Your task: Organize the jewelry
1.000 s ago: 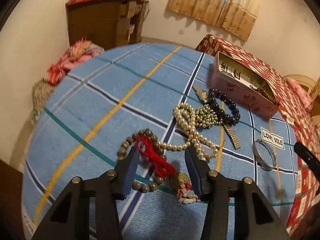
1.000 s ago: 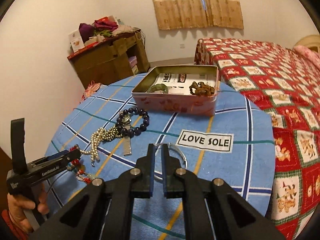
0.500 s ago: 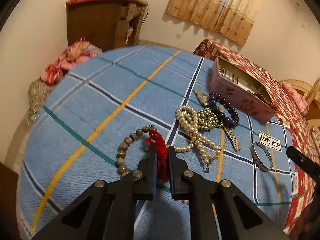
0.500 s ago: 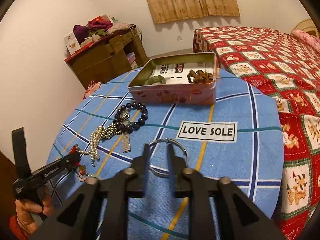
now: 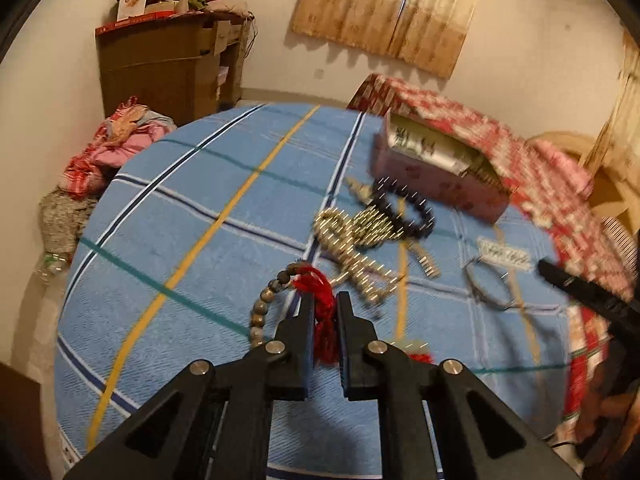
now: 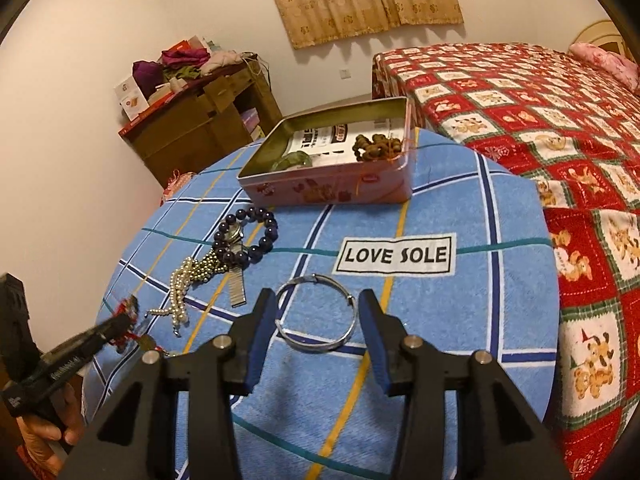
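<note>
Since a second ago the left gripper [image 5: 323, 312] has clamped the red tassel [image 5: 320, 300] of the wooden bead bracelet [image 5: 266, 300]; the right gripper [image 6: 316, 312], jaws opening, straddles the silver bangle [image 6: 316, 344] untouched.

A bangle [image 6: 316, 314] is lying before the "LOVE SOLE" label [image 6: 395, 255], a tin [image 6: 328, 188] sitting behind it, beaded bracelets [image 6: 246, 238] lying leftward on the towel [image 6: 460, 320].

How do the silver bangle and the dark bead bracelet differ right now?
The silver bangle is one thin metal hoop; the dark bead bracelet is round dark beads. The bangle lies alone between the opening right gripper jaws, untouched; the bracelet overlaps a watch. Both lie flat on the blue cloth.
</note>
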{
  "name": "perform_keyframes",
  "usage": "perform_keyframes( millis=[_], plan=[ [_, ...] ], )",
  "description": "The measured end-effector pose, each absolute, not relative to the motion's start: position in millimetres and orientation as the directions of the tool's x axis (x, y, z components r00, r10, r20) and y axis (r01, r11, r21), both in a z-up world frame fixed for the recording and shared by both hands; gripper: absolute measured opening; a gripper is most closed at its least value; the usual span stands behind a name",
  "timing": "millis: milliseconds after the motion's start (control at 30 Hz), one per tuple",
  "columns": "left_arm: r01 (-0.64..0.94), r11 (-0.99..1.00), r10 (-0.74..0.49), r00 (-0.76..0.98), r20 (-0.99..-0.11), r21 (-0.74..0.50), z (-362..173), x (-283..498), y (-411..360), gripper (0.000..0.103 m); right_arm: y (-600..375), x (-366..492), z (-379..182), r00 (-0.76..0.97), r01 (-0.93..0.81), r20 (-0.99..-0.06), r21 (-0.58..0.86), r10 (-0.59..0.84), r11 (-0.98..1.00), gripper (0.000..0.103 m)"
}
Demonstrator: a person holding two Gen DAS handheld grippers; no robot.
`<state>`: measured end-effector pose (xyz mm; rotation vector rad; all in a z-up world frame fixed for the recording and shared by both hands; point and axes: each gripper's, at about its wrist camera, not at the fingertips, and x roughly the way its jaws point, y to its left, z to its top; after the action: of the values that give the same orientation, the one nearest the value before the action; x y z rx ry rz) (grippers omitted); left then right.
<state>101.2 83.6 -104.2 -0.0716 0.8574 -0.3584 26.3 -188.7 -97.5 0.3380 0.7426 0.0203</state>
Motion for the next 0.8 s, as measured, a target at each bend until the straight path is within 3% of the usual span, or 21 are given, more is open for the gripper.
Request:
perform_keyframes(
  millis=[467,800],
  plan=[
    [0.243,0.952,-0.298,0.587,-0.753,-0.188,-114,103,90,0.009,-188,26,-97,0.740,0.100,-0.658,0.312,0.139,0.945,0.047],
    [0.232,0.946,-0.324,0.721,-0.613,-0.227,-49,90,125,0.009,-206,26,-100,0.736,0.139,-0.669,0.298,0.103,0.944,0.047]
  ],
)
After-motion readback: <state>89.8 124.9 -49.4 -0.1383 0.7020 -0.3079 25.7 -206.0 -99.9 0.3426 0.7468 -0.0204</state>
